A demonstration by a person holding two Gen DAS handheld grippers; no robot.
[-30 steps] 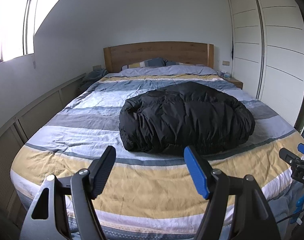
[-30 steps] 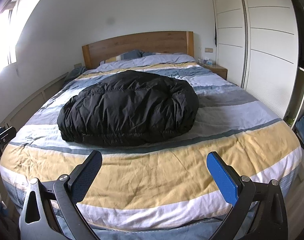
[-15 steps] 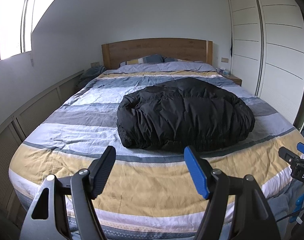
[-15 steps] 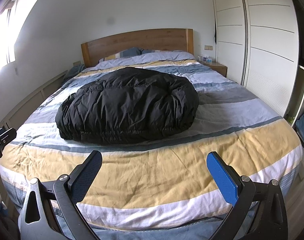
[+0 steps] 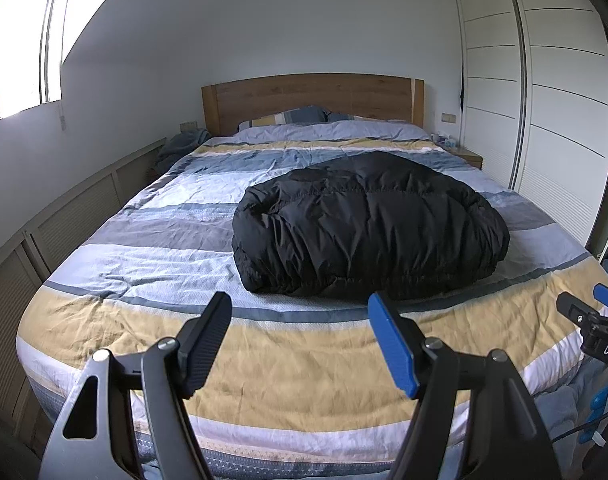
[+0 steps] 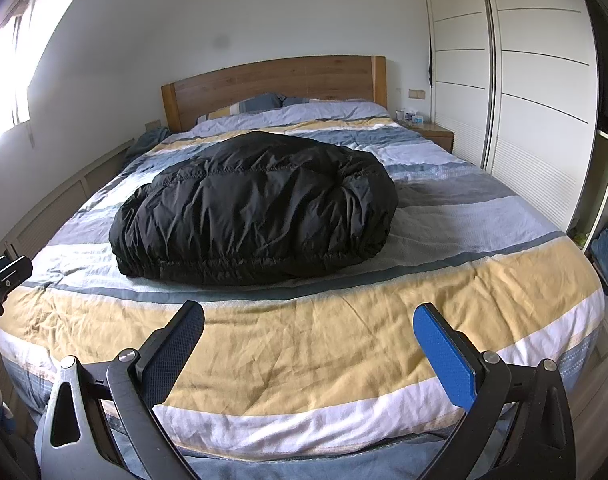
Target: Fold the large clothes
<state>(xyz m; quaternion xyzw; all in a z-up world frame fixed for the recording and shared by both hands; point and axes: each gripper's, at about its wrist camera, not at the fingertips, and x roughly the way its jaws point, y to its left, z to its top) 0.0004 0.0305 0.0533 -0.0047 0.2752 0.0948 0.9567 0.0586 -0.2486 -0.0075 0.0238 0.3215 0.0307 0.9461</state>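
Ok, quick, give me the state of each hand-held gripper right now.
Left hand-held gripper: open, holding nothing, short of the puffy black quilted jacket.
Right hand-held gripper: open wide, holding nothing.

Home bedroom: striped-duvet bed (image 5: 208,240), wooden headboard (image 5: 312,96), pillows (image 5: 292,115), white sliding wardrobe (image 5: 544,100).

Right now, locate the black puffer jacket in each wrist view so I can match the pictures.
Left wrist view: black puffer jacket sits right of centre on the striped bed.
Right wrist view: black puffer jacket sits left of centre.
Shared landmark: the wooden headboard behind it.
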